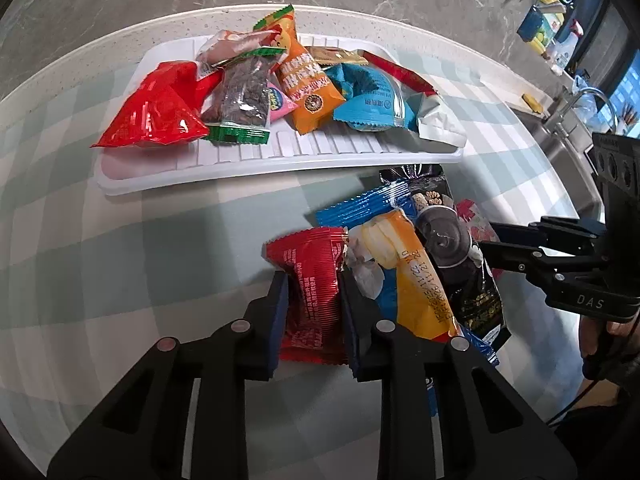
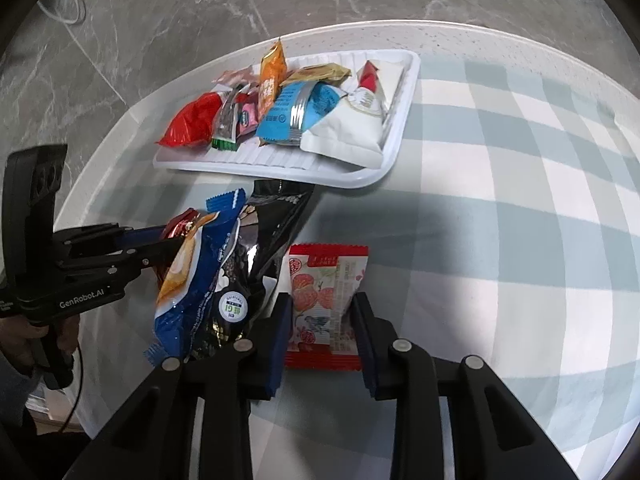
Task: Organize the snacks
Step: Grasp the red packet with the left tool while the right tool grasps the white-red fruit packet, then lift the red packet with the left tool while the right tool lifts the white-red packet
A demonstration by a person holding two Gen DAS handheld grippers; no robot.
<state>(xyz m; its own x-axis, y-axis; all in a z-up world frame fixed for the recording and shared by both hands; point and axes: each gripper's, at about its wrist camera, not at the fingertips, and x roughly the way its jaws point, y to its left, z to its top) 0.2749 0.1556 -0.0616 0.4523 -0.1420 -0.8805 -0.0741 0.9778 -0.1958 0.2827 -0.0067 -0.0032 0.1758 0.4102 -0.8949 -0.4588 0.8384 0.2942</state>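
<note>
A white ribbed tray (image 1: 280,164) holds several snack packets at the back of the round table; it also shows in the right wrist view (image 2: 384,152). My left gripper (image 1: 314,280) is shut on a red foil packet (image 1: 312,280) lying on the checked cloth. My right gripper (image 2: 322,308) has its jaws around a red-and-white fruit-print packet (image 2: 324,300), touching its sides. Between them lie a blue-and-orange packet (image 1: 404,264) and a black packet (image 1: 460,260), also seen in the right wrist view (image 2: 192,280) (image 2: 272,232).
The table edge curves behind the tray, with grey marble floor beyond. A sink and counter with bottles (image 1: 560,40) stand at the far right of the left wrist view. A white cable (image 2: 68,0) lies on the floor at upper left.
</note>
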